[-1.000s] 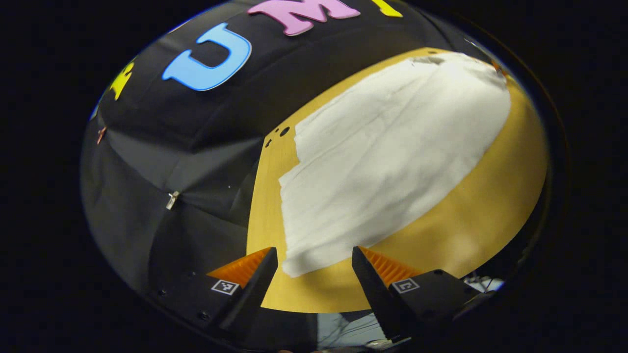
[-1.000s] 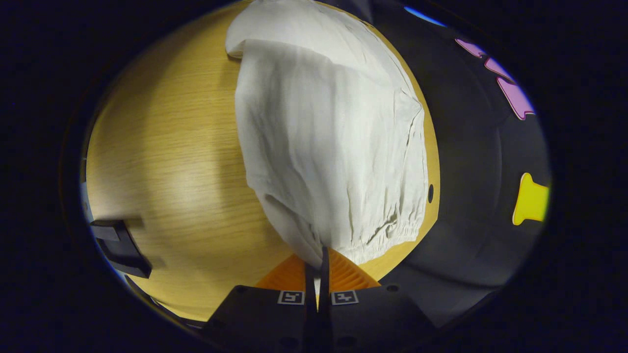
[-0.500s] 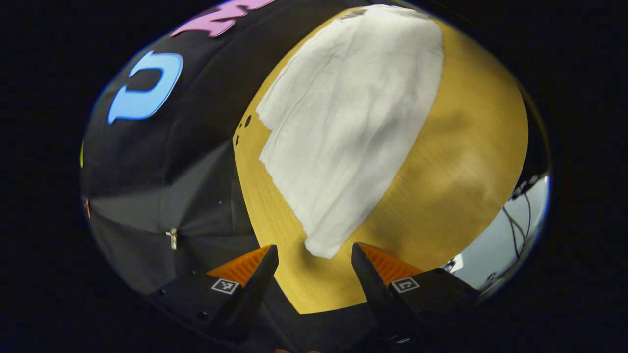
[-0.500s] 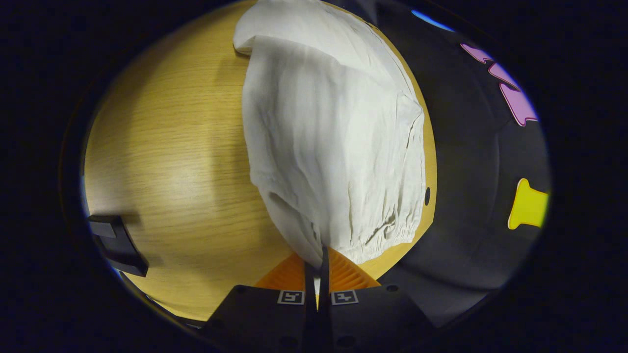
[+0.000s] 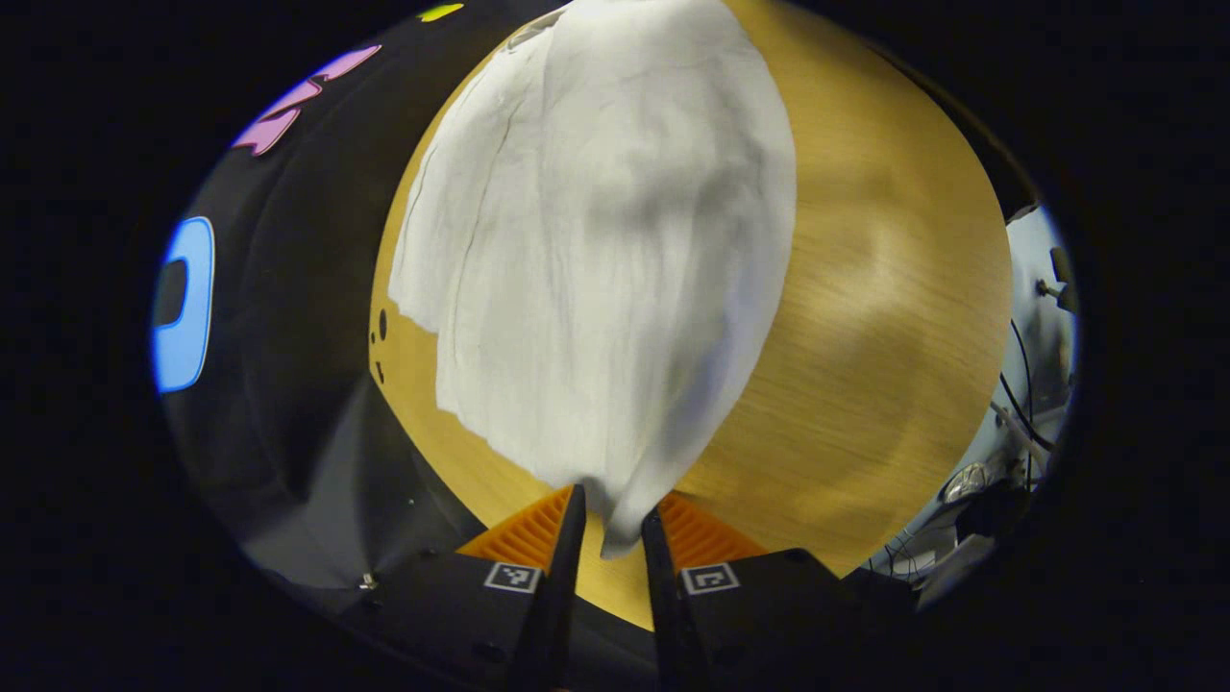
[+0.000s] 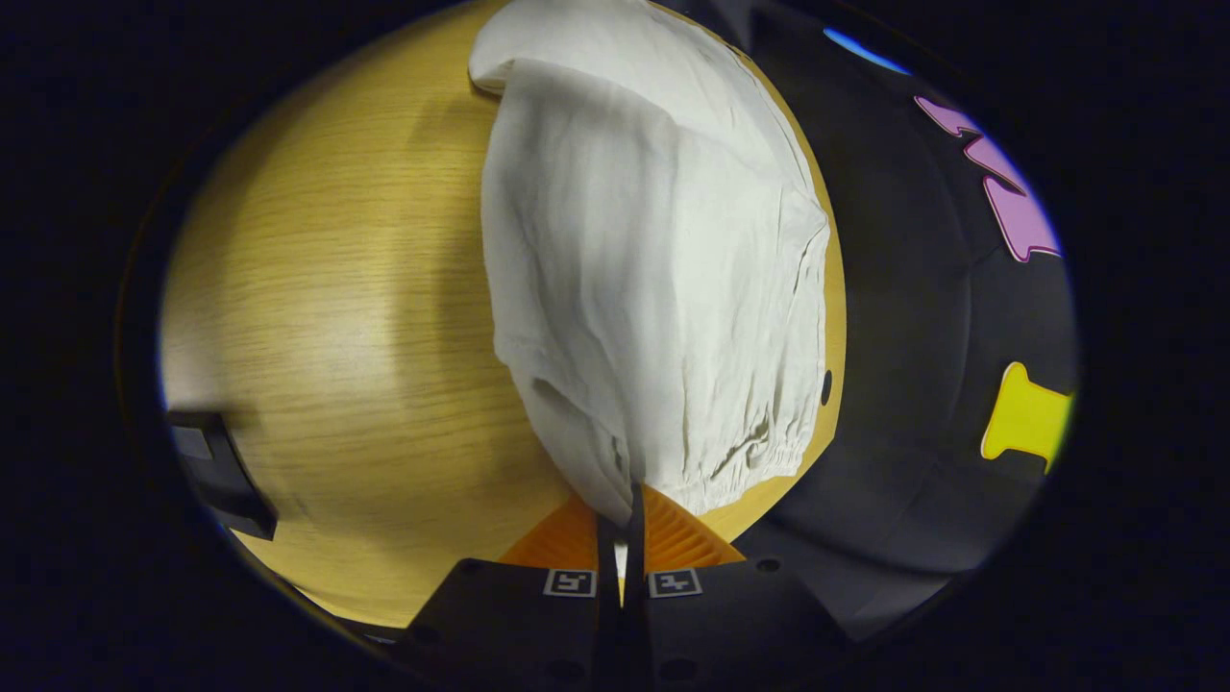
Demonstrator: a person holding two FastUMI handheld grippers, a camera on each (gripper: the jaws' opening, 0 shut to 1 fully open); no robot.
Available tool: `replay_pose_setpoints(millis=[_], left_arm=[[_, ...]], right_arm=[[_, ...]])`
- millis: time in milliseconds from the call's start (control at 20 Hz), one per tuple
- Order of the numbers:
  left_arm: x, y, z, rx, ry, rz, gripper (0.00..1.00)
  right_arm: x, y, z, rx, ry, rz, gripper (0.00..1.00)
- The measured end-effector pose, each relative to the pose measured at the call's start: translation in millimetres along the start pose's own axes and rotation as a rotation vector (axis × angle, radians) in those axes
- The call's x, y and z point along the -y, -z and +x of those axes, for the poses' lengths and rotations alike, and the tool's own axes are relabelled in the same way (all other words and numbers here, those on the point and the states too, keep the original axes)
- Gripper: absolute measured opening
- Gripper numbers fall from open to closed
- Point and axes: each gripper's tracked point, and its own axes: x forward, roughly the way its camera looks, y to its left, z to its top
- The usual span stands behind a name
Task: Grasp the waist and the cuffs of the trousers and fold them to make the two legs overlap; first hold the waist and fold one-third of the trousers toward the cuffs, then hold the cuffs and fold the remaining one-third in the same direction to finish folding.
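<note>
White trousers (image 5: 596, 259) lie lengthwise on the wooden table (image 5: 884, 317). In the left gripper view a cuff corner (image 5: 617, 524) sits pinched between my left gripper's (image 5: 613, 529) narrowed fingers. In the right gripper view the trousers (image 6: 653, 288) run away from me, with the gathered elastic waist (image 6: 769, 447) nearest. My right gripper (image 6: 621, 505) is shut on the waist's edge, which rises a little off the table (image 6: 336, 317). The far cuff end (image 6: 519, 58) curls over at the top.
The table's far edge meets the black booth cloth (image 6: 922, 384), and small holes (image 6: 826, 386) sit by that edge. A dark block (image 6: 216, 471) lies near the table's left edge in the right gripper view. Cables (image 5: 1019, 423) hang beyond the table in the left gripper view.
My left gripper swung in over the cuff end and its open fingers came together on the cuff corner. The right gripper held the waist with only a slight drift.
</note>
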Motion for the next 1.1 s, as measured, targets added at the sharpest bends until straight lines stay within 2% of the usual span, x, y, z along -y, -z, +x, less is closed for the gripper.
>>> replay_pose_setpoints(millis=[150, 200, 450, 600, 750, 1100], left_arm=[[4.2, -4.0, 1.2, -0.007, 0.015, 0.055, 0.12], [5.2, -1.1, 2.5, -0.010, 0.017, 0.053, 0.08], [0.3, -3.5, 2.3, -0.034, 0.025, -0.037, 0.05], [-10.1, -15.0, -3.9, 0.008, -0.033, -0.154, 0.05], [-27.6, -24.6, -17.5, 0.019, -0.111, -0.225, 0.05], [-139.0, -48.3, -43.0, 0.100, -0.302, -0.418, 0.05]], right_arm=[[1.3, 2.0, 2.1, 0.001, -0.003, 0.012, 0.05], [1.6, 3.2, 3.3, 0.001, -0.001, 0.016, 0.05], [3.4, 7.0, 5.5, -0.007, 0.009, 0.041, 0.05], [11.3, 10.5, 3.4, -0.010, 0.033, 0.081, 0.05], [25.9, 12.4, -4.2, 0.000, 0.090, 0.140, 0.05], [81.8, -0.1, -32.1, 0.031, 0.211, 0.255, 0.05]])
